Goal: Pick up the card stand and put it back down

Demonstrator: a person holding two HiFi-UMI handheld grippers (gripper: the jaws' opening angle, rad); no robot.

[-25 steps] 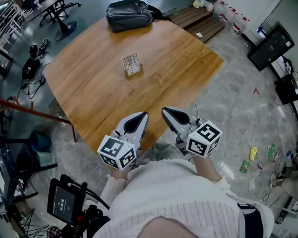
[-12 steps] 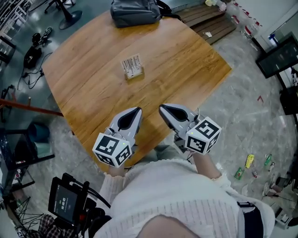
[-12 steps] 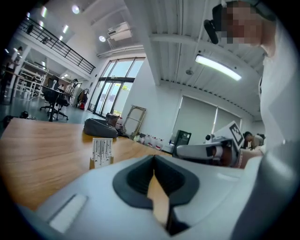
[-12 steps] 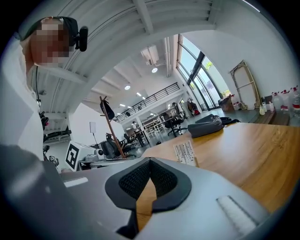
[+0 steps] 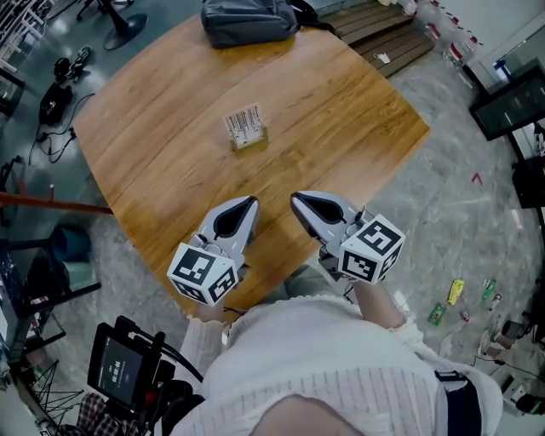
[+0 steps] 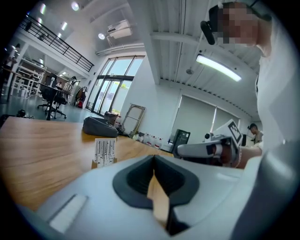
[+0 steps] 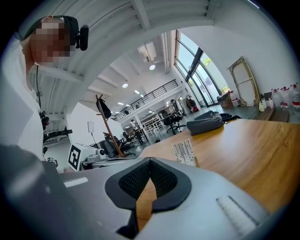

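Note:
The card stand (image 5: 247,128), a small wooden block with a white printed card upright in it, sits near the middle of the wooden table (image 5: 153,170). My left gripper (image 5: 249,204) and right gripper (image 5: 297,200) hover side by side over the table's near edge, well short of the stand, both shut and empty. In the left gripper view the stand (image 6: 104,152) lies ahead and left of the closed jaws (image 6: 153,161), with the right gripper (image 6: 206,150) alongside. The right gripper view has the stand (image 7: 185,152) ahead and right of its closed jaws (image 7: 150,161).
A grey bag (image 5: 247,21) lies at the table's far edge. A tablet on a mount (image 5: 119,370) is by the person's left side. Cables, chairs and a monitor (image 5: 511,102) stand on the floor around the table.
Both grippers have moved a little forward over the table's near edge, toward the card stand. Their jaws stay shut. The stand has not moved.

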